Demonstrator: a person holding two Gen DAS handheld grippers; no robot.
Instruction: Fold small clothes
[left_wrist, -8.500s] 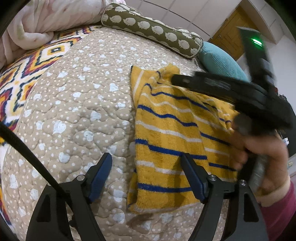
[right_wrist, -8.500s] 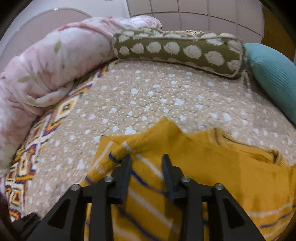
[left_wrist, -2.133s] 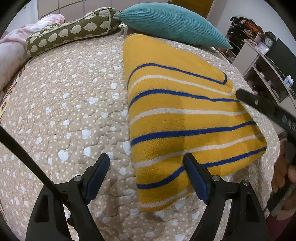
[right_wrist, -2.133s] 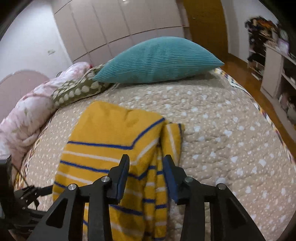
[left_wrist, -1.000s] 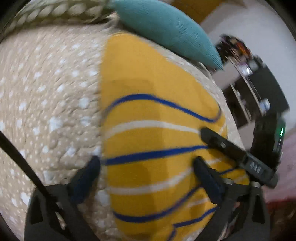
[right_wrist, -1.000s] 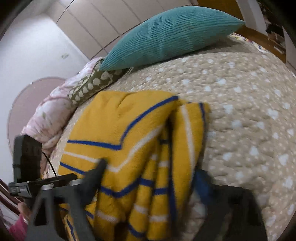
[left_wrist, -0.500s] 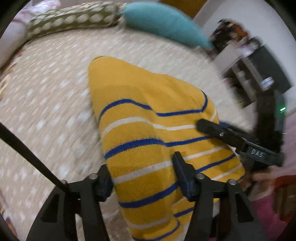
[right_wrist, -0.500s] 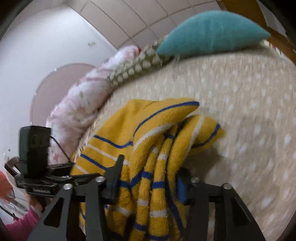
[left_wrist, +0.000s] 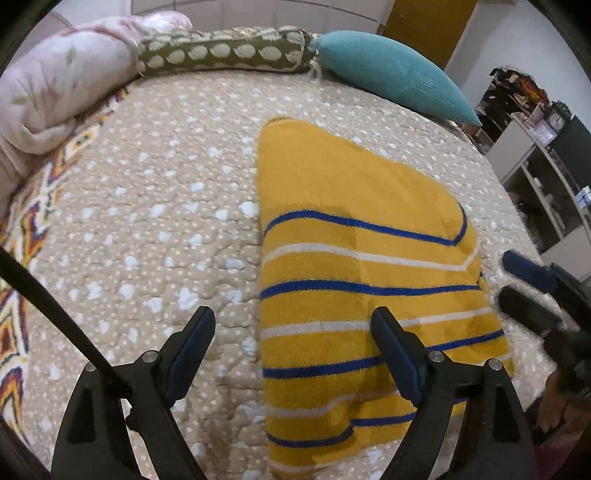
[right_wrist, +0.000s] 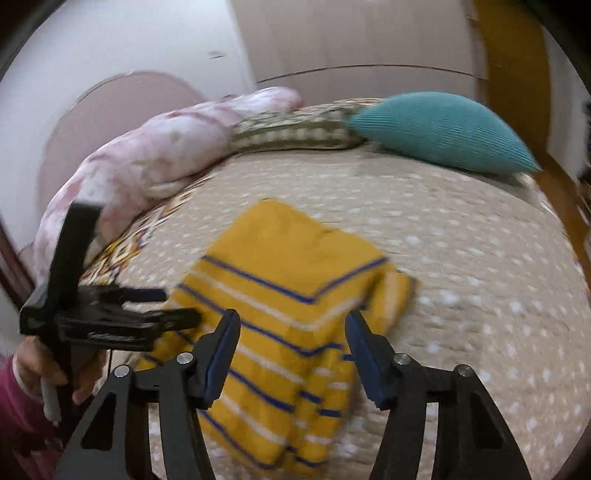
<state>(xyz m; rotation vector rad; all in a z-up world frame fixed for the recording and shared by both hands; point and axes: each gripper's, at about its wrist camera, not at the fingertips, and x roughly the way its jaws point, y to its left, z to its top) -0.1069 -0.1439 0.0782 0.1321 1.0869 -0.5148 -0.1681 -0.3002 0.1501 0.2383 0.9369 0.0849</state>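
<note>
Both grippers have lifted clear of the yellow striped sweater (left_wrist: 354, 258), folded on the bed (left_wrist: 166, 206).
Left wrist view: left gripper (left_wrist: 291, 350) jaws opening, nothing between them; sweater at 3 o'clock. Right wrist view: right gripper (right_wrist: 291, 354) jaws spread, empty, blurred. Fold looks done; next, probably tidy the loose edge (right_wrist: 399, 291) at 2 o'clock. Lower layers hidden.

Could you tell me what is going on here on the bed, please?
A person with a gripper in each hand is folding a yellow striped garment on the quilt. The garment lies folded and flat, near a teal pillow. The left gripper hangs above its near edge, its jaws opening with nothing clamped between them. The right gripper is open too, above the garment and not gripping it.
</note>
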